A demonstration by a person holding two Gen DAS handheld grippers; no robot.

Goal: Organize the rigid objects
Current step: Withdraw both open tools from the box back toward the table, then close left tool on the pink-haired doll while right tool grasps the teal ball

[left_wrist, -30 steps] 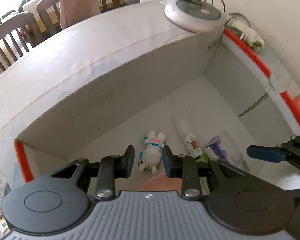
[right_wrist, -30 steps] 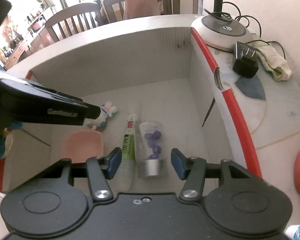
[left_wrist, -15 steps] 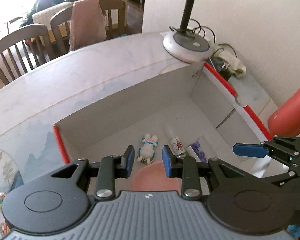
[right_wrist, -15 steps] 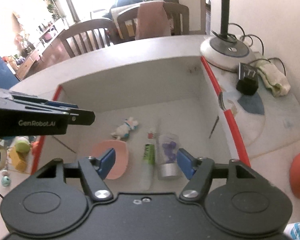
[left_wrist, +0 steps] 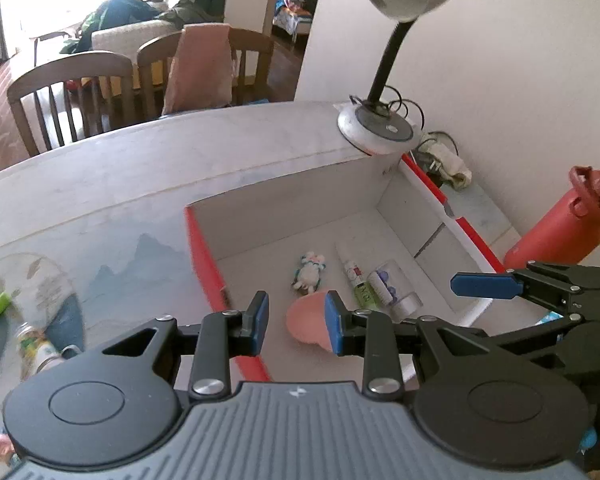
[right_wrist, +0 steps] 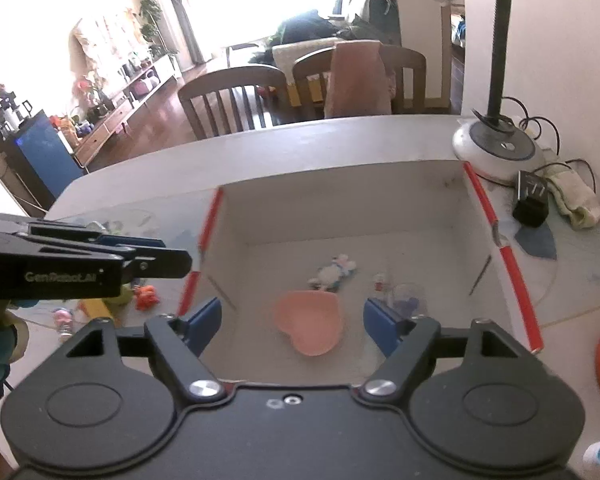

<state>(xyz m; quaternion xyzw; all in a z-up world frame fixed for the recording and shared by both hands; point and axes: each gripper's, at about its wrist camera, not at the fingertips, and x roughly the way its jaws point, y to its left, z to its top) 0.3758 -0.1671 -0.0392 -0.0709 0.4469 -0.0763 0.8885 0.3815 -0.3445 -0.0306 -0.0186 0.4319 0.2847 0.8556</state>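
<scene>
A white box with red edges [left_wrist: 204,256] [right_wrist: 512,272] stands open on the table. Inside lie a pink heart-shaped dish [right_wrist: 310,322] [left_wrist: 306,318], a small bunny figure [left_wrist: 310,272] [right_wrist: 334,272], a white tube [left_wrist: 356,278] and a clear jar with purple pieces [left_wrist: 392,286] [right_wrist: 406,298]. My left gripper [left_wrist: 296,322] is open and empty, held above the box's near left corner. My right gripper [right_wrist: 294,320] is open wide and empty, above the box's near side. Each gripper shows in the other's view.
A desk lamp base [left_wrist: 376,132] [right_wrist: 496,152] stands behind the box. A red bottle [left_wrist: 560,224] is at the right. A black adapter [right_wrist: 532,200] and a cloth [right_wrist: 576,200] lie by the wall. Small toys [right_wrist: 146,296] and a bottle [left_wrist: 36,350] lie left of the box. Chairs stand beyond the table.
Both grippers have pulled back and up out of the box, so the whole box and the lamp head now show. The right gripper has opened wider.
</scene>
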